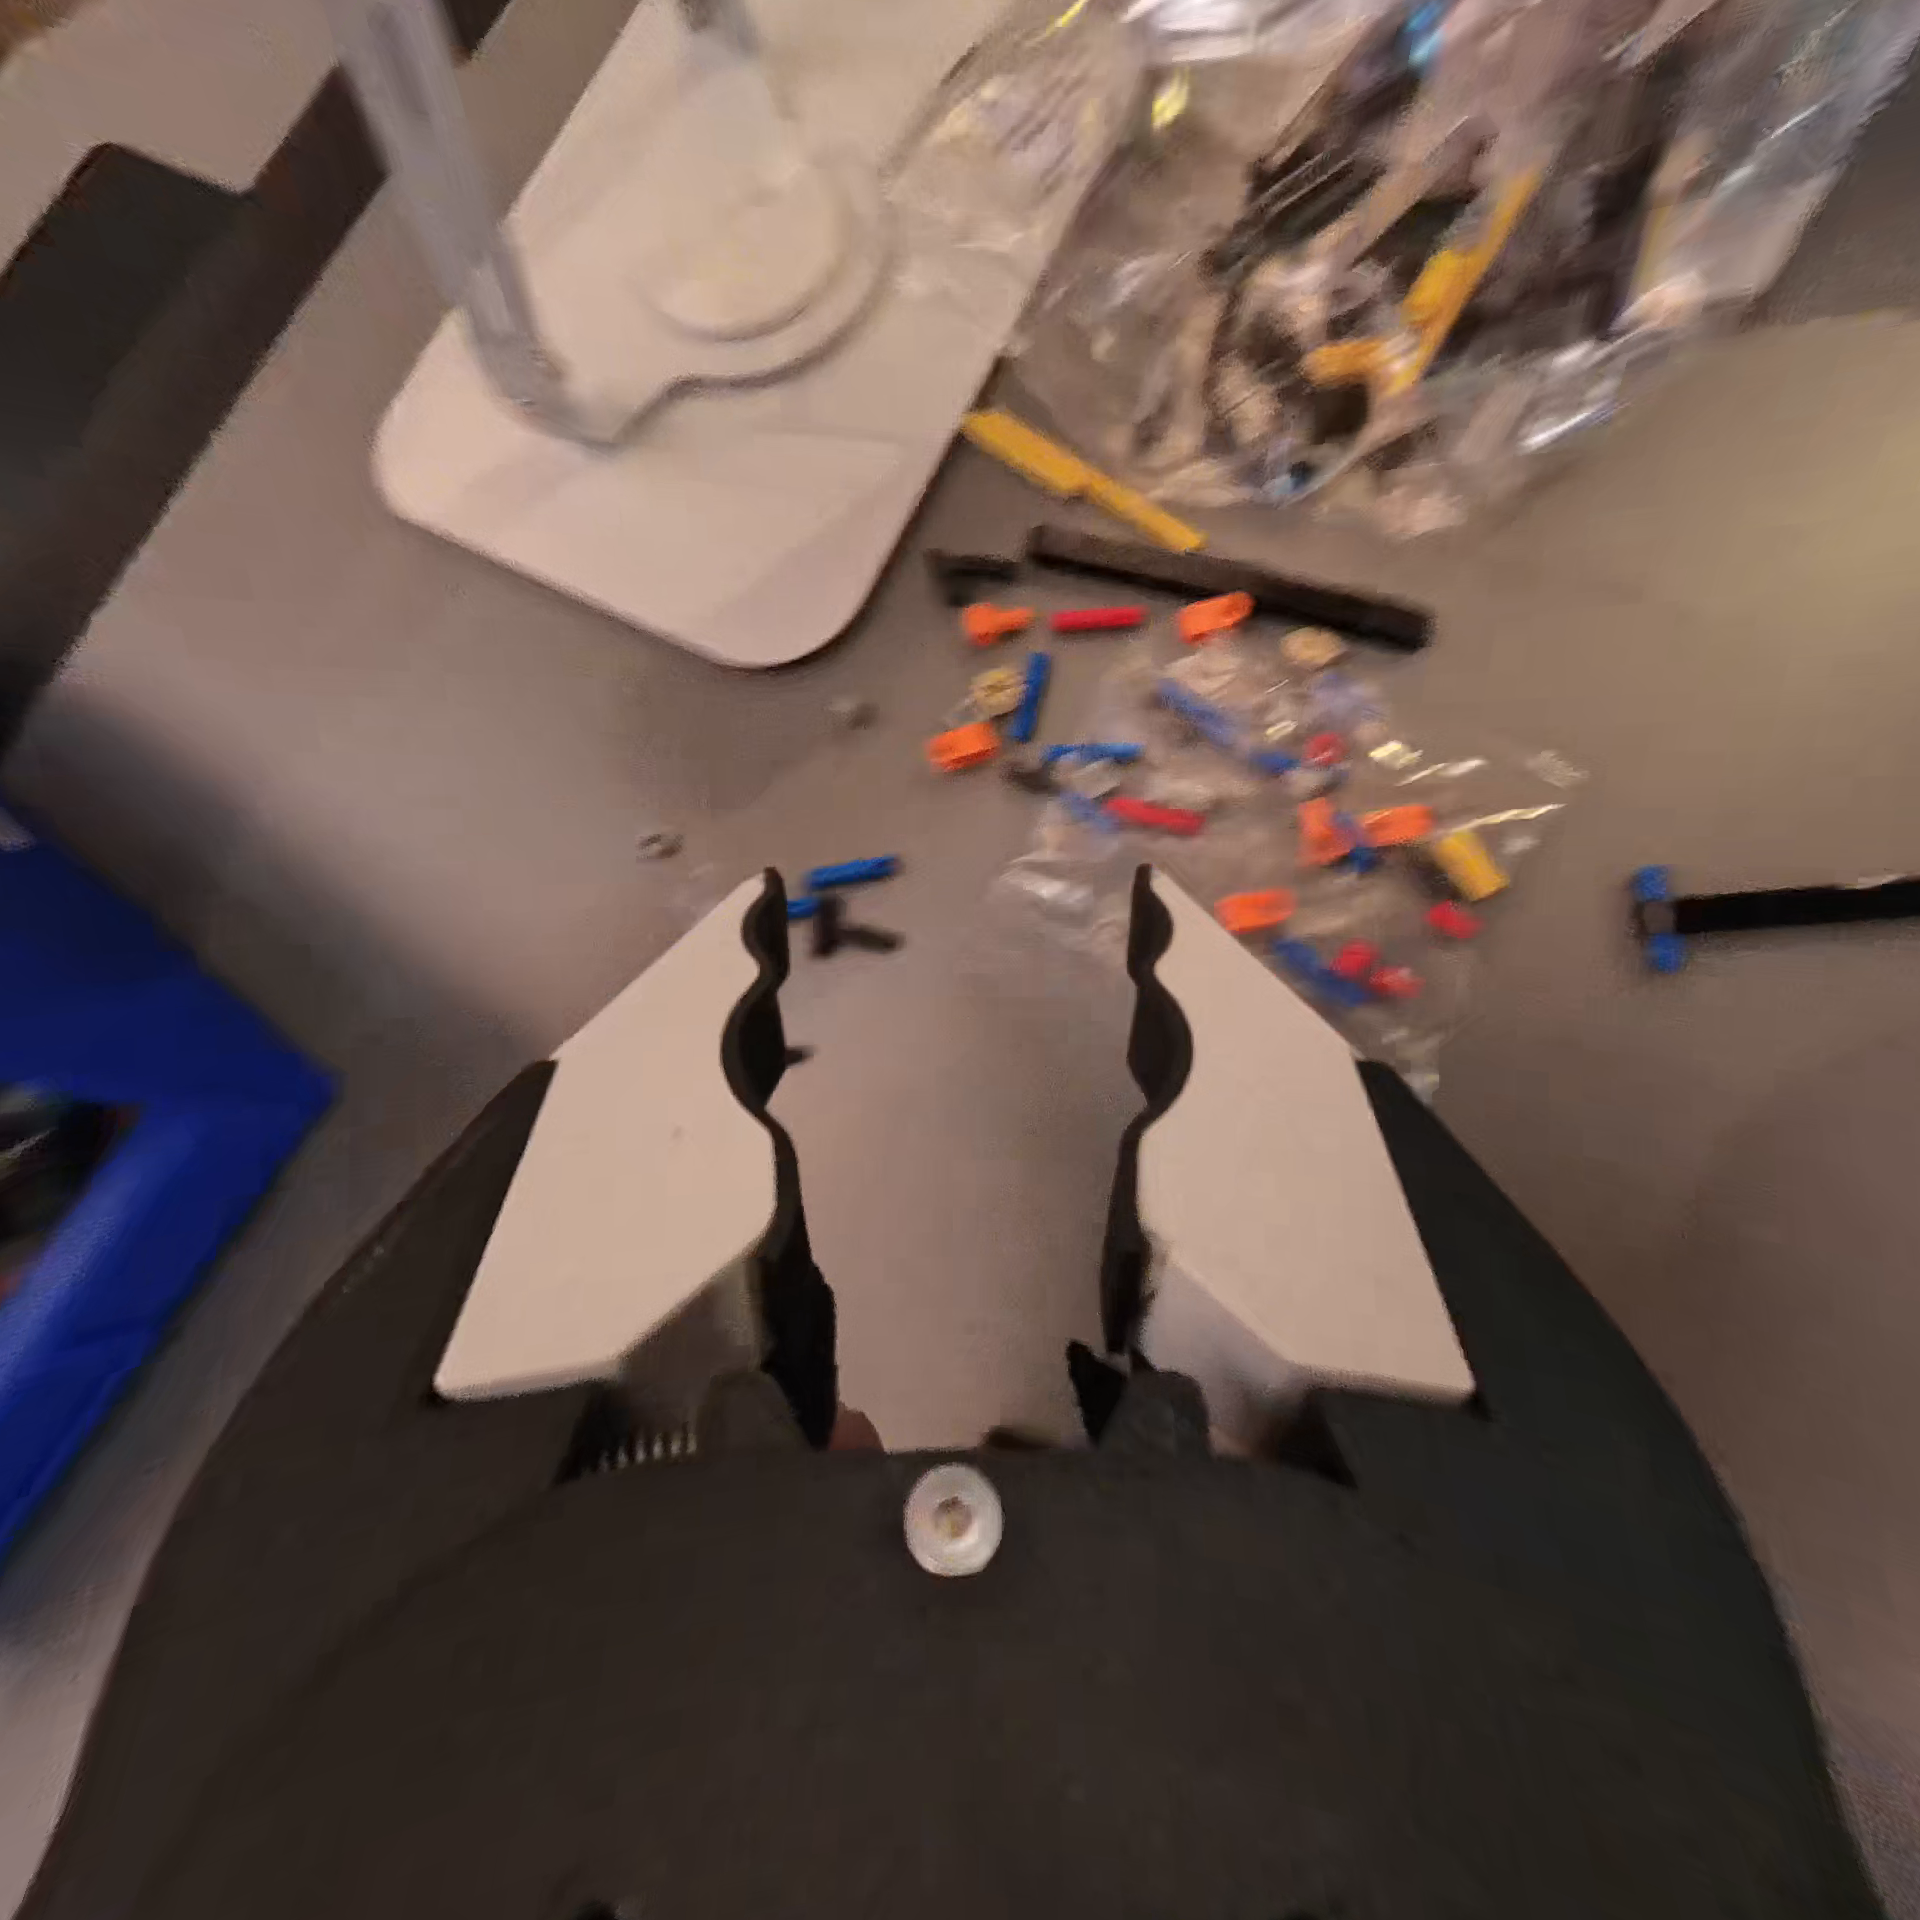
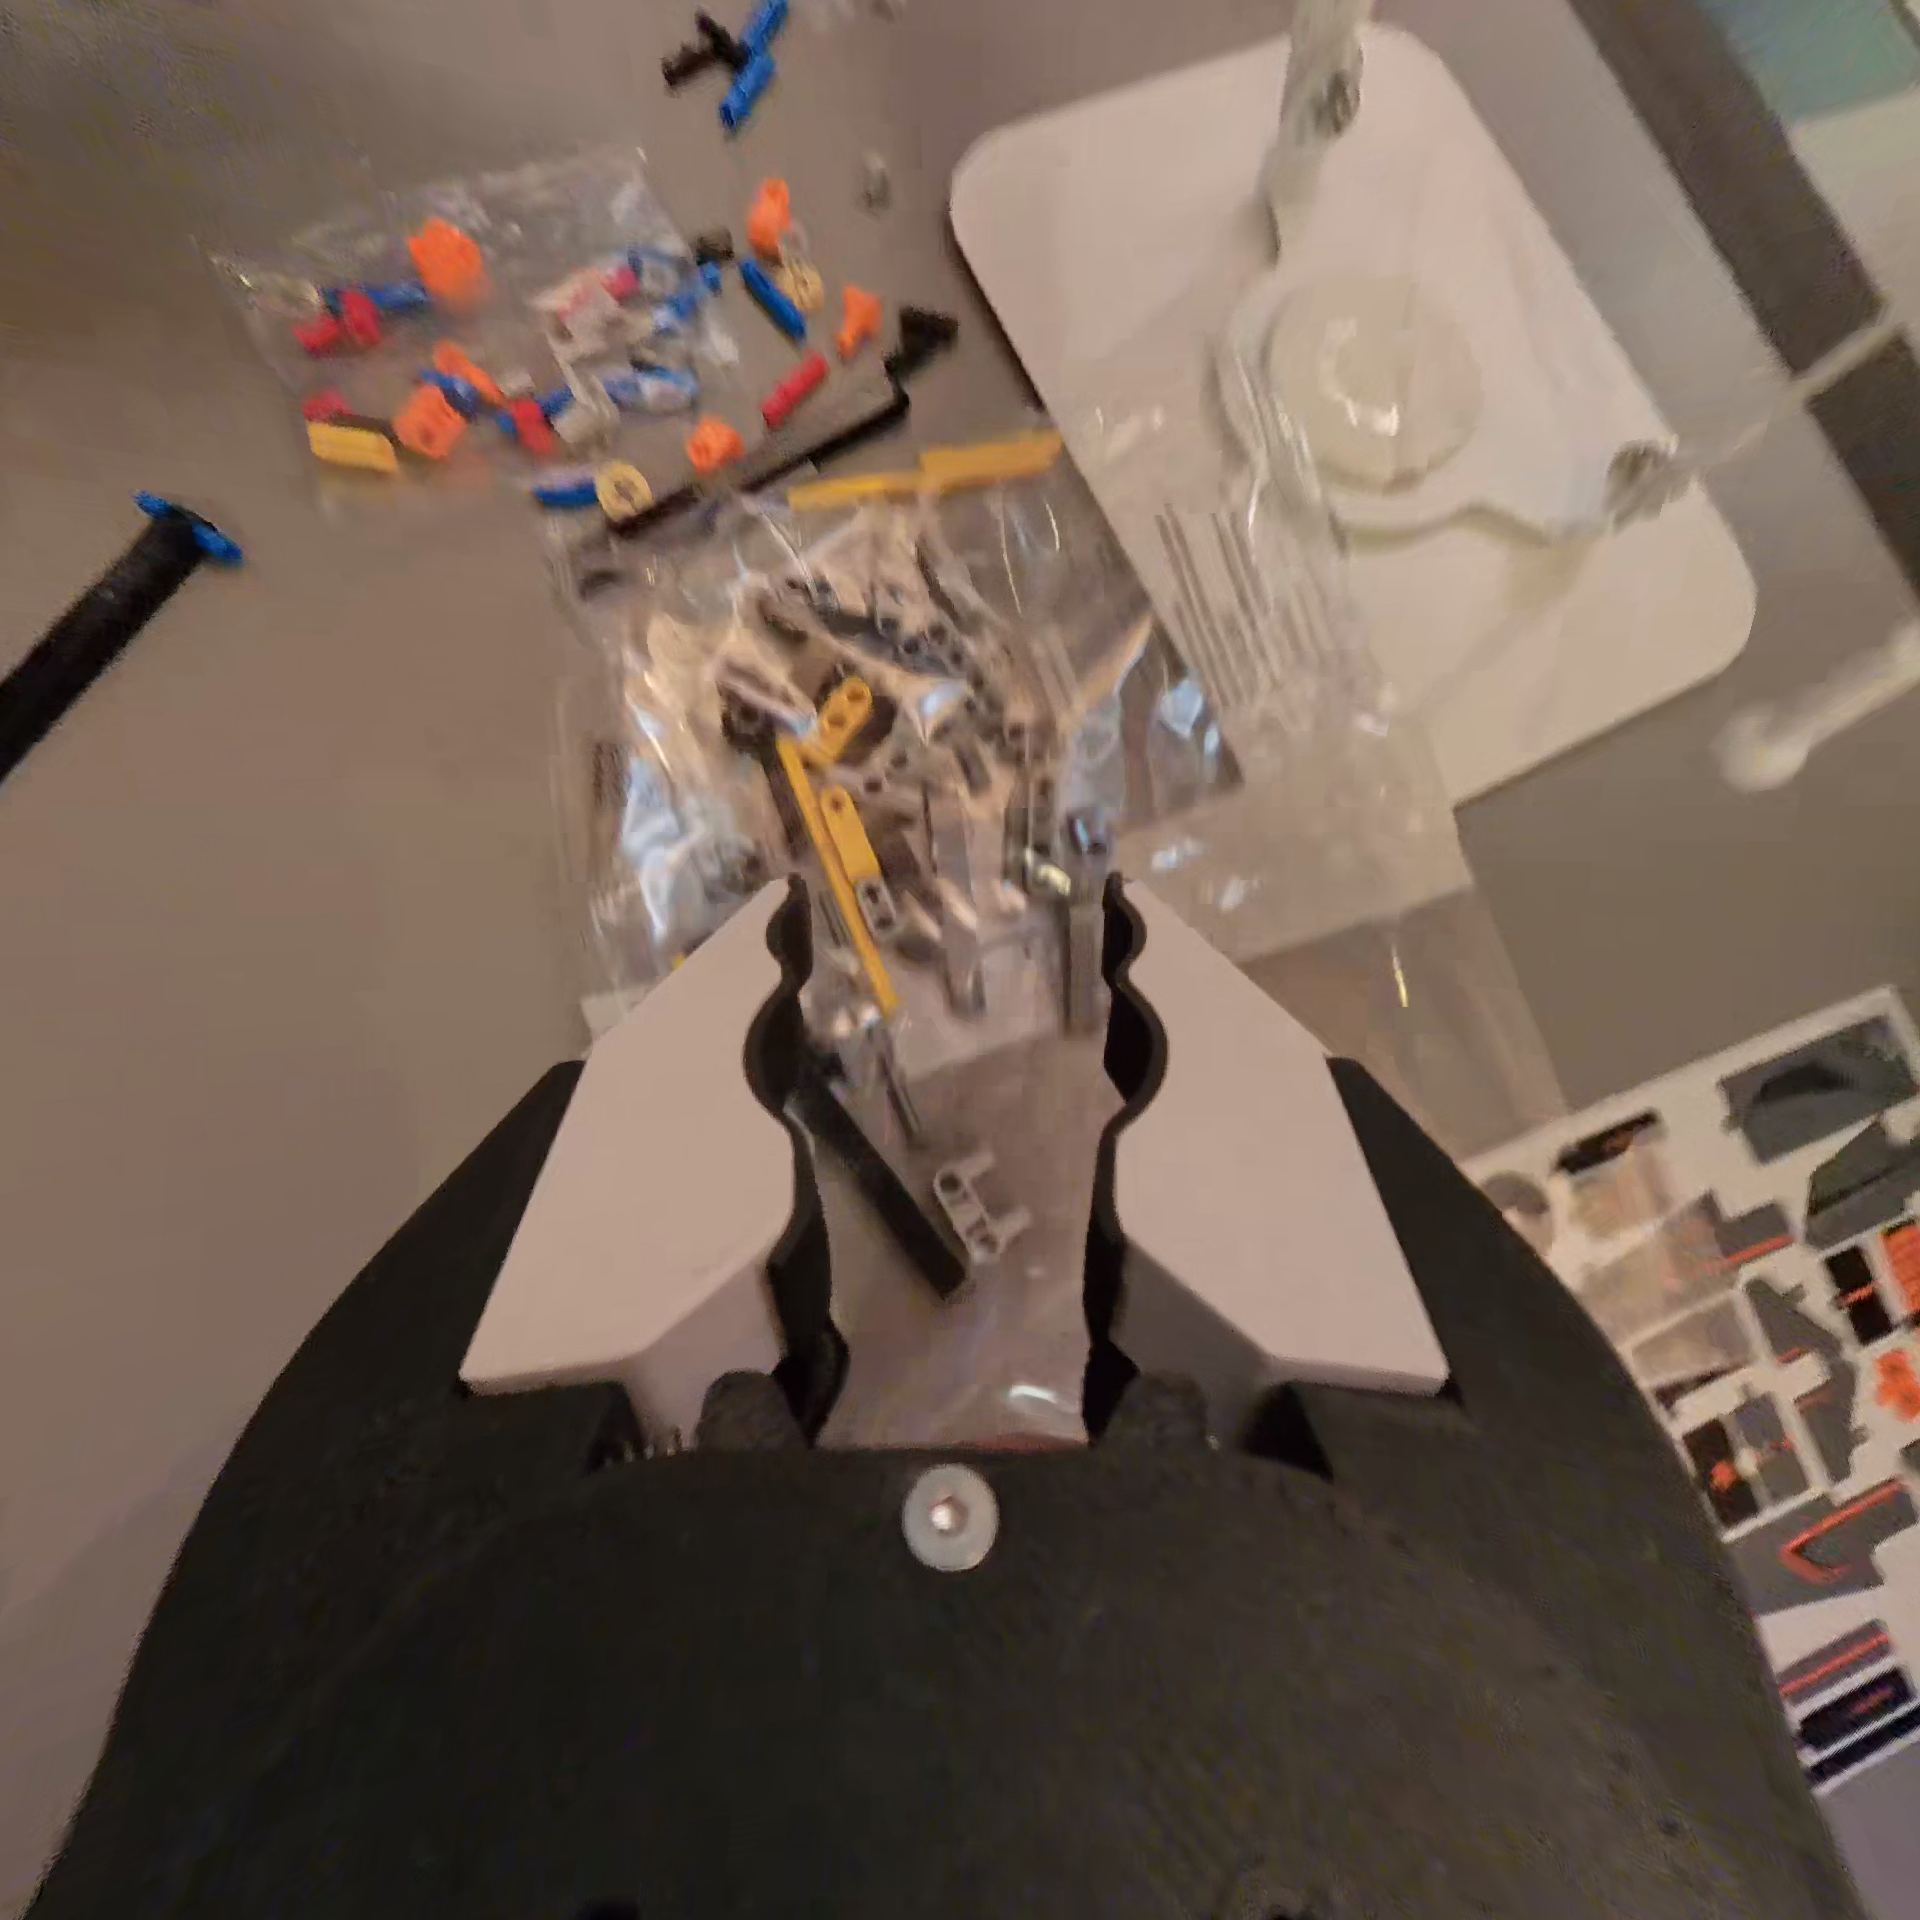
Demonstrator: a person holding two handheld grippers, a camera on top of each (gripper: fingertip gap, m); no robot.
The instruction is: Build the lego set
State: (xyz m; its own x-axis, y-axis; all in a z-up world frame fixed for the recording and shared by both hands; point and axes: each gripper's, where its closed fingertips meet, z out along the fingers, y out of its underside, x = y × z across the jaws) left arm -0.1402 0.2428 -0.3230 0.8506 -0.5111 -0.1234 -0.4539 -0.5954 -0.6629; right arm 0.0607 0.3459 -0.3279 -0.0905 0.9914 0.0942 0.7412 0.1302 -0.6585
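Both jaws are held apart and empty: the left gripper (image 1: 954, 883) over the loose pins (image 1: 1091, 717), the right gripper (image 2: 954, 894) over the parts bag (image 2: 883, 748), for picking.

Both views are dim, under warm indoor light. Motion blur softens everything beyond the gripper bodies. Glare glints off the clear plastic bags (image 1: 1351, 260) (image 2: 935, 727). Soft shadow darkens the grey table (image 1: 312, 779) at left. Wide-angle distortion bends the edges.
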